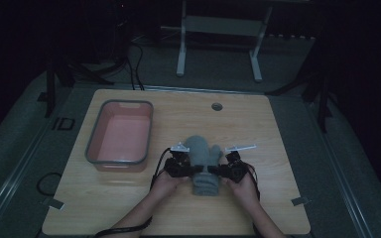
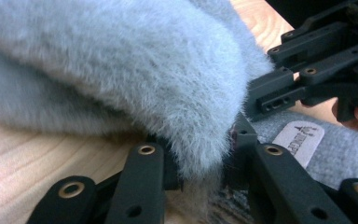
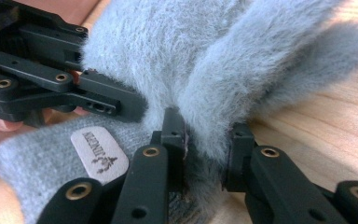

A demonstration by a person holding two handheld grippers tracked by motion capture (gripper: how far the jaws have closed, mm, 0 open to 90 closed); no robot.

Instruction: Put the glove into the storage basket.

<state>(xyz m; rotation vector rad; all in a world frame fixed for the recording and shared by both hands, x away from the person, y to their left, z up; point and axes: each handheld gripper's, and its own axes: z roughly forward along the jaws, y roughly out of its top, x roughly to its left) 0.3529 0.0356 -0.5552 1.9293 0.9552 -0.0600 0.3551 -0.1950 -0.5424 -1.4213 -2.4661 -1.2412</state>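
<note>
A pale patch (image 3: 99, 153) on the grey mitten (image 3: 177, 51) reads roughly "JINGON".

Pink basin (image 1: 120, 134) left; bare tabletop (image 1: 258, 124) beyond.

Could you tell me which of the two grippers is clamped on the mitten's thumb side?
The right gripper: its jaws pinch the grey mitten by the small thumb lobe. The left gripper grips the opposite, thumbless edge, nearer the pink bin.

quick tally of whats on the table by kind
grey fuzzy mittens: 1, maybe a stacked pair, cannot tell
pink tub: 1
grippers: 2, left gripper and right gripper, both shut on the mittens
total: 4
</note>
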